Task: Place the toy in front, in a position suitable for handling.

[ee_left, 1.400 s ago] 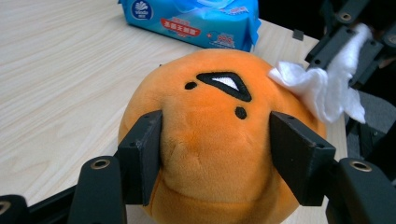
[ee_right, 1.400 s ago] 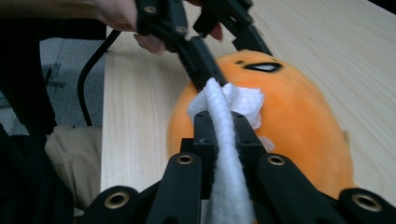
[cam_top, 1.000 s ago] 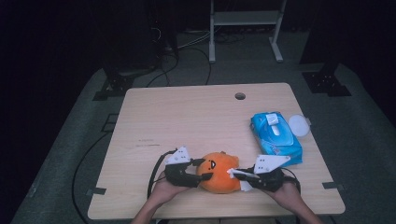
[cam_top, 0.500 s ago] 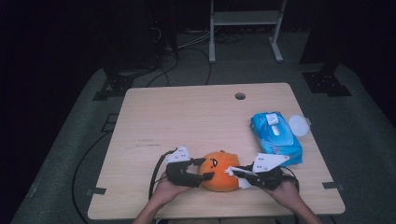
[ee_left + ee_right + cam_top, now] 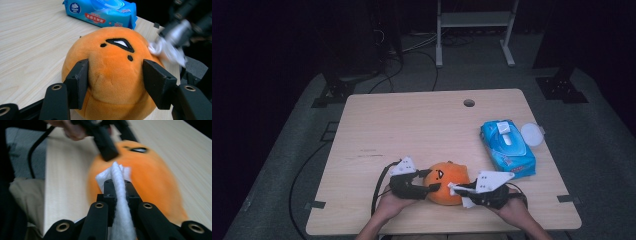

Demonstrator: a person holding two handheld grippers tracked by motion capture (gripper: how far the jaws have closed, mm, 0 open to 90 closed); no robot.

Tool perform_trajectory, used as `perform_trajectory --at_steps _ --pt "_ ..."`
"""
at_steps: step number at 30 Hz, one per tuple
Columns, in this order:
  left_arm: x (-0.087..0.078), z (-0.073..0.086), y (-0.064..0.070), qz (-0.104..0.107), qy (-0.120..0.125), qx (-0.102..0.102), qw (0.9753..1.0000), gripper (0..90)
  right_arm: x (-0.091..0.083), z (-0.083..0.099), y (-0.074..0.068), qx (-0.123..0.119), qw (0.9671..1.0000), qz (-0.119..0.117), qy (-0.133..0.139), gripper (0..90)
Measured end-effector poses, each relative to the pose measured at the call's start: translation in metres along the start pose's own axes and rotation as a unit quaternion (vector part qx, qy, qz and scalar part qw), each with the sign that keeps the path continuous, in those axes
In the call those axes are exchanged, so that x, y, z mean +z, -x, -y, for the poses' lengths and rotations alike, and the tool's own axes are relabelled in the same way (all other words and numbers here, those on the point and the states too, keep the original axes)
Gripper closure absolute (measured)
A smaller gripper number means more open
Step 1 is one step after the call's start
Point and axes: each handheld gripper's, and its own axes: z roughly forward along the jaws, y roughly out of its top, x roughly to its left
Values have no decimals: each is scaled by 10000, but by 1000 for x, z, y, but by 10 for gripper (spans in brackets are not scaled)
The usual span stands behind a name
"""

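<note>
An orange round plush toy (image 5: 447, 181) with a small black-and-white face lies near the table's front edge. My left gripper (image 5: 426, 181) clamps it from the left; in the left gripper view both black pads press into the plush toy (image 5: 112, 72). My right gripper (image 5: 455, 190) comes from the right, shut on a folded white wipe (image 5: 118, 185) whose tip touches the plush toy (image 5: 150, 177). From the left gripper view the white wipe (image 5: 160, 48) is blurred against the toy's far side.
A blue pack of wet wipes (image 5: 507, 148) lies at the right of the wooden table (image 5: 412, 125), with a round white lid (image 5: 531, 134) beside it. A cable hole (image 5: 469, 103) sits near the far edge. Dark floor and a metal stand surround the table.
The right gripper with the wipe has shifted slightly along the toy's side. The left gripper and the toy have stayed where they were.
</note>
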Motion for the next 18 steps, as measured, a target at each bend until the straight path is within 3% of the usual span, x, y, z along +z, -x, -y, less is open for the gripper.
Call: perform_trajectory --at_steps 3,10,13,16,18 --pt "0 0 1 1 2 143 9999 399 -7 9 9 197 9995 225 -45 828" --pt "1 0 3 14 -28 246 9997 408 -7 12 19 355 9983 445 -150 828" --pt "0 0 4 87 -69 339 9994 414 -8 15 27 534 9965 623 -175 828" --pt "0 1 4 133 -68 337 9993 411 -8 17 33 699 9954 628 -175 828" --pt "-2 -1 4 207 -60 370 9991 323 -6 17 32 726 9957 545 -155 828"
